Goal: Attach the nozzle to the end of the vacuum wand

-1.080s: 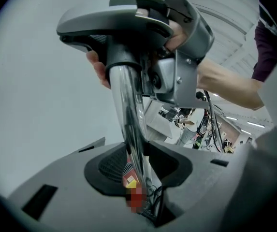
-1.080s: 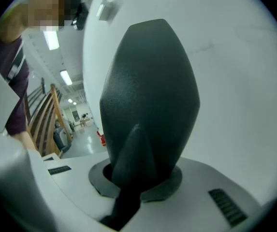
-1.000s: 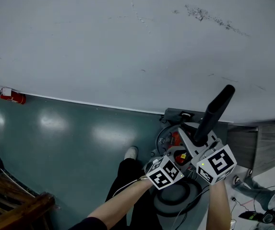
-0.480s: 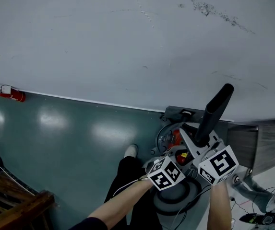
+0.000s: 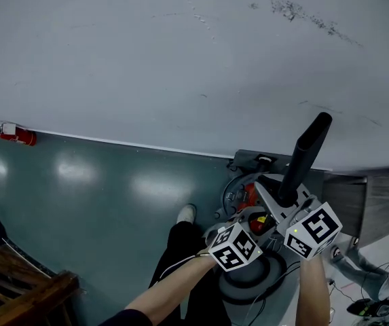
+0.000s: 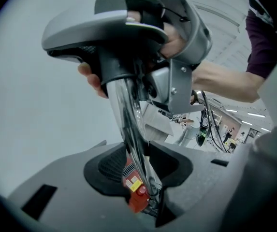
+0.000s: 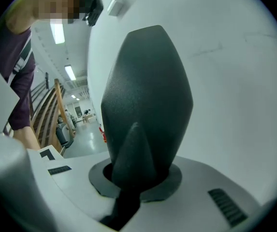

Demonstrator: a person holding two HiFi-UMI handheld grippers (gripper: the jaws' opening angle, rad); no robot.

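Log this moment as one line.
left hand-held gripper: shut on vacuum wand | right hand-held gripper: shut on black nozzle | vacuum cleaner: on floor below | nozzle-wand joint: cannot tell

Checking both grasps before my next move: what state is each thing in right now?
Nozzle: tip pointing up, tilted, clamped in right hand-held gripper.
Wand: clamped in left hand-held gripper.
Right hand-held gripper: shut on nozzle.
Left hand-held gripper: shut on wand.
Nozzle-wand joint: cannot tell if seated.

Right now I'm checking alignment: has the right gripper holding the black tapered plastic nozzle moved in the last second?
Yes, slightly: the right gripper drifted rightward against the grey vacuum body, carrying the black nozzle higher.
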